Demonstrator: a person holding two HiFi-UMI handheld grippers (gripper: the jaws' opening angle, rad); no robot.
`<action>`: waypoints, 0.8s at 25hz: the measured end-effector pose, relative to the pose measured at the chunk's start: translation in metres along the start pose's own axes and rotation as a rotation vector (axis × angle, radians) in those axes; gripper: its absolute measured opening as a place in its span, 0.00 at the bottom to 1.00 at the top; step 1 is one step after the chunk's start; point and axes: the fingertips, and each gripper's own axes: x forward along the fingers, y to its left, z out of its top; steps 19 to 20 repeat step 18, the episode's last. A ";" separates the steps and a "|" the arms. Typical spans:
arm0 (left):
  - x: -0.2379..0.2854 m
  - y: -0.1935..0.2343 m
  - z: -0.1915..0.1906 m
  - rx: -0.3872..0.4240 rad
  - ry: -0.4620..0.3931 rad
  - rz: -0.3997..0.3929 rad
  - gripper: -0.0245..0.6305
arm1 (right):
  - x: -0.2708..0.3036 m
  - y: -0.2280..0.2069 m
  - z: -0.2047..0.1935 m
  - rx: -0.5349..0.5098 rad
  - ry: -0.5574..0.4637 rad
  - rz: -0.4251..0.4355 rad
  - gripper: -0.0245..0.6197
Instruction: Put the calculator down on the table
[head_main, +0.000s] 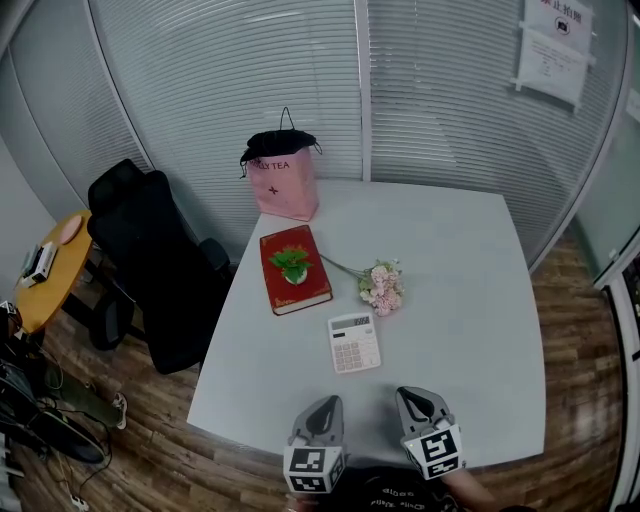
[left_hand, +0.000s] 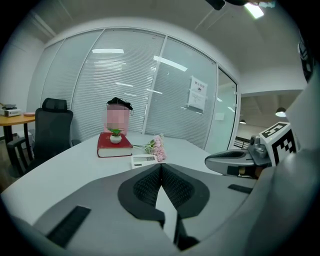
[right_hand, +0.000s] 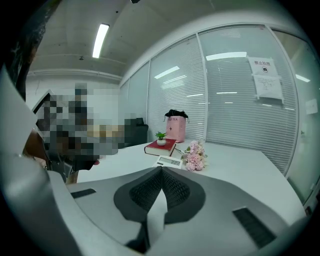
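The white calculator lies flat on the pale grey table, face up, just ahead of both grippers; it also shows as the calculator and the calculator in the gripper views. My left gripper hovers over the table's near edge, shut, with nothing between its jaws. Beside it to the right, my right gripper is shut too and holds nothing. Both stand short of the calculator and do not touch it.
A red book with a small potted plant on it lies behind the calculator. Pink flowers lie to its right. A pink bag stands at the table's far edge. A black office chair stands left of the table.
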 end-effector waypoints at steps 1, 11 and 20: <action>0.001 0.000 -0.001 0.002 0.003 -0.001 0.07 | 0.000 0.000 0.001 0.000 -0.002 0.004 0.05; 0.002 0.000 -0.009 0.018 0.027 -0.008 0.07 | 0.003 0.006 -0.002 -0.044 -0.014 0.018 0.05; 0.003 -0.005 -0.005 0.065 0.012 -0.010 0.07 | 0.003 0.010 0.001 -0.017 0.005 0.021 0.05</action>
